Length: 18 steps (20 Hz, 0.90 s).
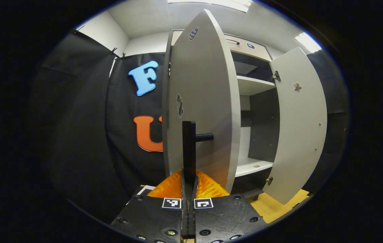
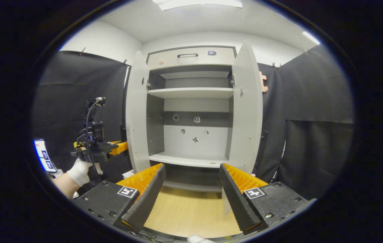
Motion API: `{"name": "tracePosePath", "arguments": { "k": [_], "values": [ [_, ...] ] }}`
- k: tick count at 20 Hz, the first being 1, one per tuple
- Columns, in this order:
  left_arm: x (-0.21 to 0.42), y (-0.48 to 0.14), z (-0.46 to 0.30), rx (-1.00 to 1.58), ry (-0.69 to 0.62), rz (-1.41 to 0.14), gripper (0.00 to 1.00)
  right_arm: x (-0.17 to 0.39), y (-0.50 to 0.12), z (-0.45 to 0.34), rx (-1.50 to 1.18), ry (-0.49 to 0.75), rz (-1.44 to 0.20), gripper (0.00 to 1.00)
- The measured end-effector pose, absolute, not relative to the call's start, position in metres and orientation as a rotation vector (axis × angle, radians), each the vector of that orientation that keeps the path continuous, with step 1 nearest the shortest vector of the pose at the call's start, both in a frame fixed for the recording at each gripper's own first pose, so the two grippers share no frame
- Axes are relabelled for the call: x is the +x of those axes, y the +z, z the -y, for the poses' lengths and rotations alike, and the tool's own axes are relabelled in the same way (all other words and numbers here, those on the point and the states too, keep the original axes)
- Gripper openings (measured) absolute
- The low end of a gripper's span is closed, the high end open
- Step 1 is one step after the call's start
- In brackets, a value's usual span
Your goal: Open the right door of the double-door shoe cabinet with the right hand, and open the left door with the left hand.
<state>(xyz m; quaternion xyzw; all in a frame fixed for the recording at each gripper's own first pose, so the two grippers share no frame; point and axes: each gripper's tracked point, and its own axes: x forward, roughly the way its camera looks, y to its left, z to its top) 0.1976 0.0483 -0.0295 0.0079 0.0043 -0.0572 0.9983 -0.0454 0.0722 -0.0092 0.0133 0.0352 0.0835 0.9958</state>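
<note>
Both doors of the shoe cabinet (image 2: 191,111) are standing open, and the left tool (image 1: 188,189) is clamping the bar handle (image 1: 188,148) of the left door (image 1: 201,104) — its two fingers pressed together on the upright bar, which is rising straight out of the grip. In the left gripper view the left door is swinging edge-on toward the camera, with the right door (image 1: 299,125) hanging wide beyond it and the shelves (image 1: 254,84) showing between them. The right tool (image 2: 191,199) is hovering in front of the cabinet, well apart from it, its fingers spread and holding nothing; past them lies the pale wooden floor (image 2: 188,212). In the right gripper view a gloved hand (image 2: 80,172) is carrying the left tool just beside the outer face of the left door.

The step in hand appears to be the last one: the right door looks done, and the left door is judged to be at or near the end of its swing. What the next move calls for, by this reading, is little — either drawing the handle a touch farther along the door's arc, or parting the fingers and backing the left tool straight off the bar so the door is not dragged back
</note>
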Motion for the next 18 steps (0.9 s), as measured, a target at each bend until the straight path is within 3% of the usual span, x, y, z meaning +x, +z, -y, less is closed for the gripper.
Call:
{"name": "tracePosePath", "arguments": {
  "k": [1, 5, 6, 7, 15, 16, 17, 18],
  "values": [
    [0.197, -0.030, -0.059, 0.018, -0.098, -0.012, 0.00, -0.044, -0.009, -0.075, 0.025, 0.170, -0.073, 1.00],
    [0.201, -0.031, -0.102, -0.008, -0.054, -0.003, 0.00, -0.041, -0.007, -0.085, 0.018, 0.178, -0.068, 1.00],
    [0.200, -0.032, -0.106, -0.036, -0.078, -0.008, 0.10, -0.041, -0.008, -0.088, 0.018, 0.181, -0.068, 1.00],
    [0.202, -0.031, -0.107, -0.046, -0.095, -0.009, 0.00, -0.041, -0.007, -0.090, 0.017, 0.181, -0.069, 1.00],
    [0.193, -0.035, -0.113, 0.025, -0.144, -0.009, 0.00, -0.044, -0.005, -0.092, 0.008, 0.161, -0.067, 1.00],
    [0.188, -0.035, -0.114, 0.017, -0.139, -0.011, 0.10, -0.046, -0.004, -0.092, 0.004, 0.155, -0.063, 1.00],
    [0.180, -0.032, -0.116, 0.012, -0.132, -0.009, 0.00, -0.047, -0.001, -0.090, 0.002, 0.149, -0.060, 1.00],
    [0.173, -0.031, -0.118, 0.006, -0.123, -0.010, 0.00, -0.047, 0.000, -0.090, 0.005, 0.147, -0.056, 1.00]
  ]
}}
